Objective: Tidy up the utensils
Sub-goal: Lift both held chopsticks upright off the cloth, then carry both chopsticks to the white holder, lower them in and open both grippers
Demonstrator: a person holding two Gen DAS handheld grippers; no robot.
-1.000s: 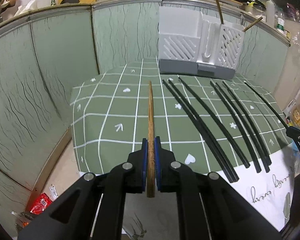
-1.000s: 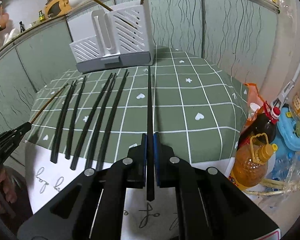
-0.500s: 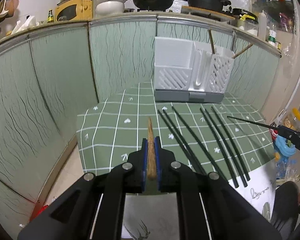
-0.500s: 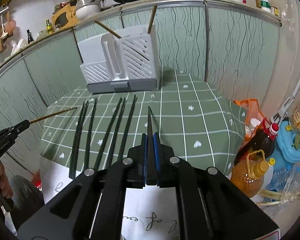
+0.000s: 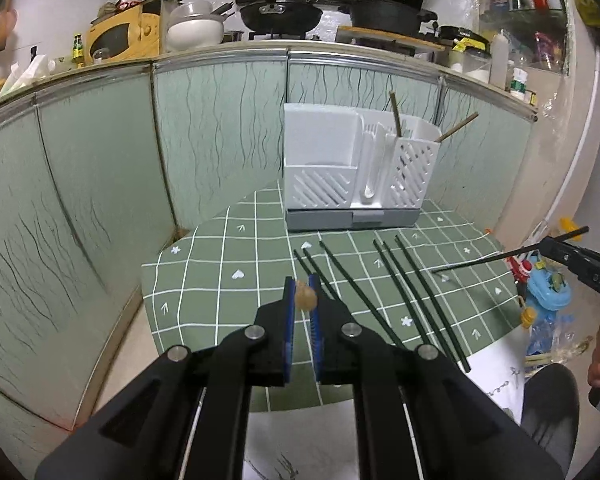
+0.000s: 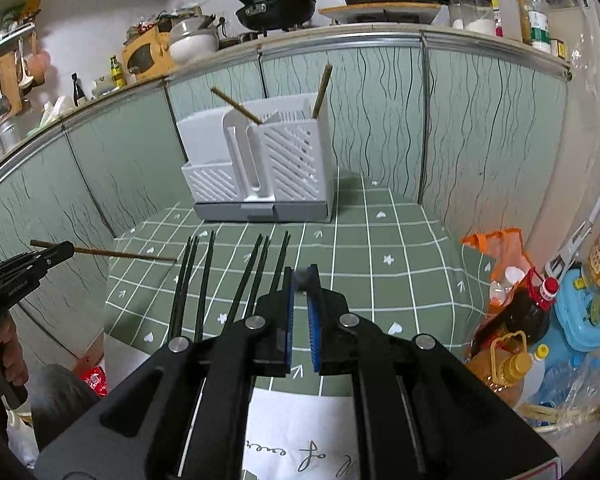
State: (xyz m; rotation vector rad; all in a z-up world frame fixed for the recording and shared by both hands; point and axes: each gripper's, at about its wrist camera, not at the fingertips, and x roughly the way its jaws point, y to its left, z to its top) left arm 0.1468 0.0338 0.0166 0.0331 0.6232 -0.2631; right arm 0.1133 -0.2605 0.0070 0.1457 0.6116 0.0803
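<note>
Black chopsticks (image 5: pixel 412 292) before white caddy (image 5: pixel 356 176); left tool (image 5: pixel 302 300) grips wooden chopstick (image 5: pixel 306 299), right tool (image 6: pixel 300 280) black chopstick (image 6: pixel 300 278).

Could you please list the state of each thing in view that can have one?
Left gripper: shut on a wooden chopstick, lifted.
Right gripper: shut on a black chopstick, lifted.
Six black chopsticks: lying flat on the checked tablecloth.
White utensil holder: upright, two wooden chopsticks inside.
</note>
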